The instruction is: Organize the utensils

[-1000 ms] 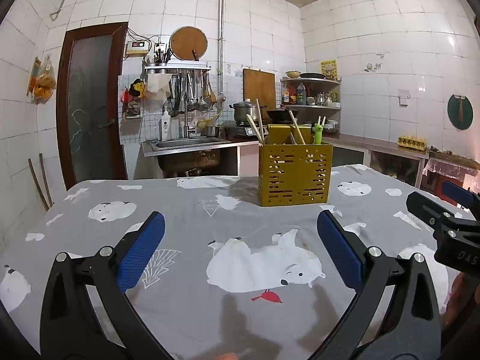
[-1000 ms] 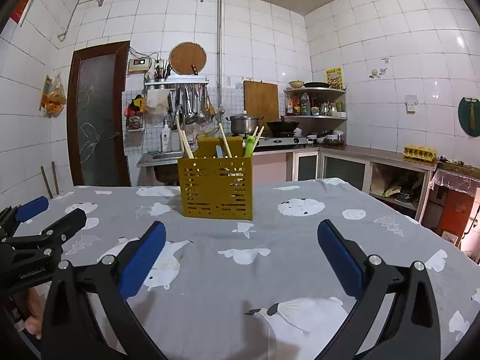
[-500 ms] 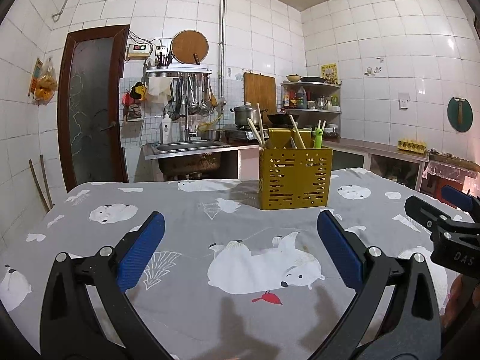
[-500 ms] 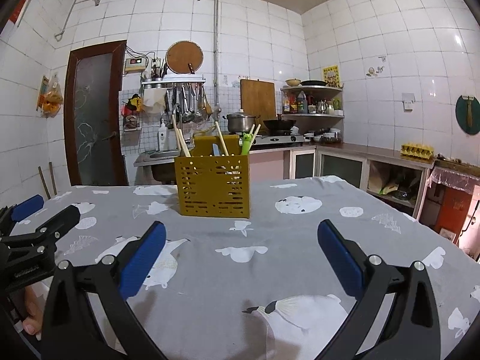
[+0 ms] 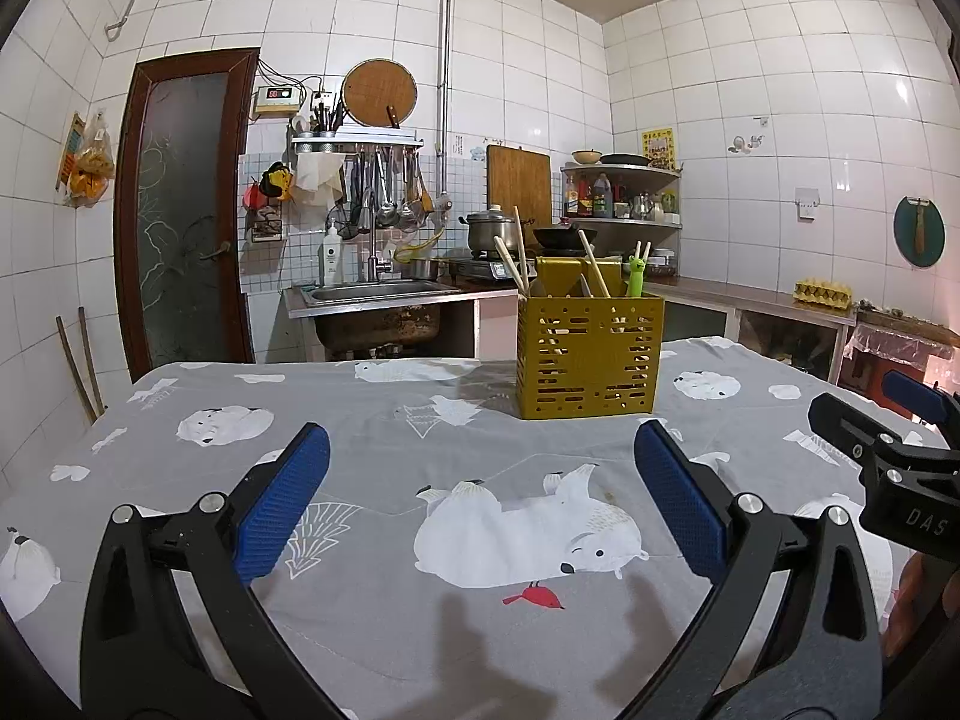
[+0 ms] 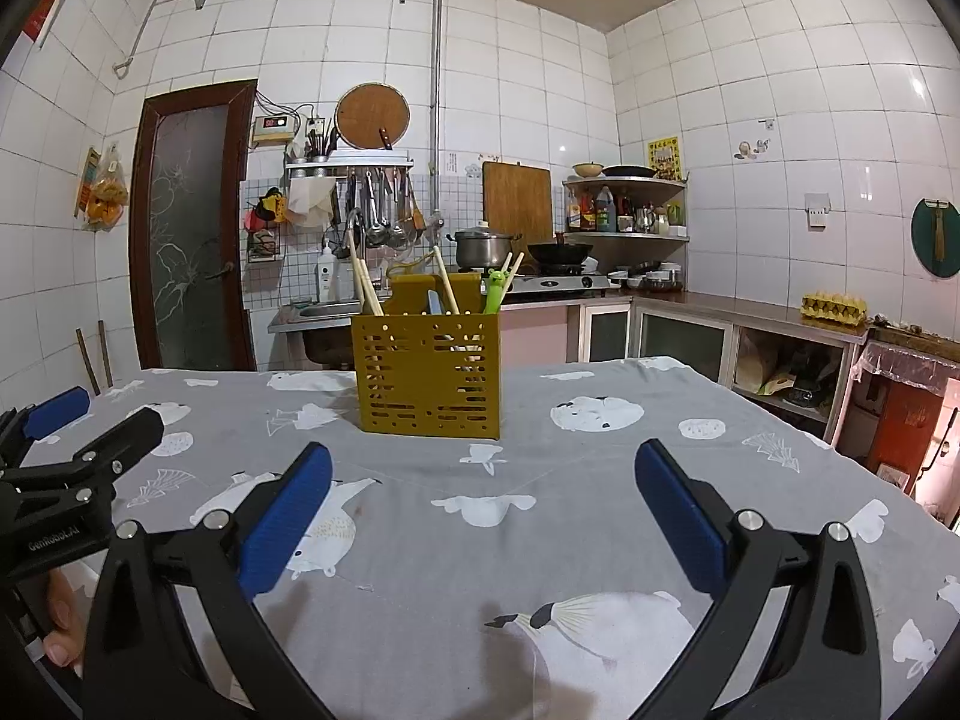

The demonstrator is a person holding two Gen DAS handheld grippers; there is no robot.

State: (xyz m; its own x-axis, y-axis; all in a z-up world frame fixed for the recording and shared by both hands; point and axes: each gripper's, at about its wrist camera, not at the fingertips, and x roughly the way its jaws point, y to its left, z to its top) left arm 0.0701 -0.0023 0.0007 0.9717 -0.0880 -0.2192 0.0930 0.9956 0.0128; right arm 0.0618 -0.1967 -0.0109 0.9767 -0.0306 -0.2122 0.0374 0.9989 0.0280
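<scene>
A yellow perforated utensil holder (image 5: 591, 355) (image 6: 429, 376) stands upright on the table's far half. Wooden chopsticks (image 5: 511, 261) (image 6: 365, 282) and a green snail-topped utensil (image 5: 637, 276) (image 6: 494, 291) stick out of it. My left gripper (image 5: 480, 492) hovers over the near table, open, nothing between its blue pads. My right gripper (image 6: 483, 498) is open and empty too, to the right of the left one. Each shows at the edge of the other's view: the right gripper (image 5: 888, 420), the left gripper (image 6: 78, 420). No loose utensils lie on the cloth.
The table carries a grey cloth with polar-bear prints (image 5: 420, 456). Behind it are a steel sink (image 5: 372, 294), hanging ladles, a stove with a pot (image 6: 483, 246) and wok, and a counter along the right wall (image 6: 750, 312). A brown door (image 5: 180, 210) stands at left.
Both grippers have tilted or risen slightly, so the holder sits a little lower in each view. Both stay open and empty.
</scene>
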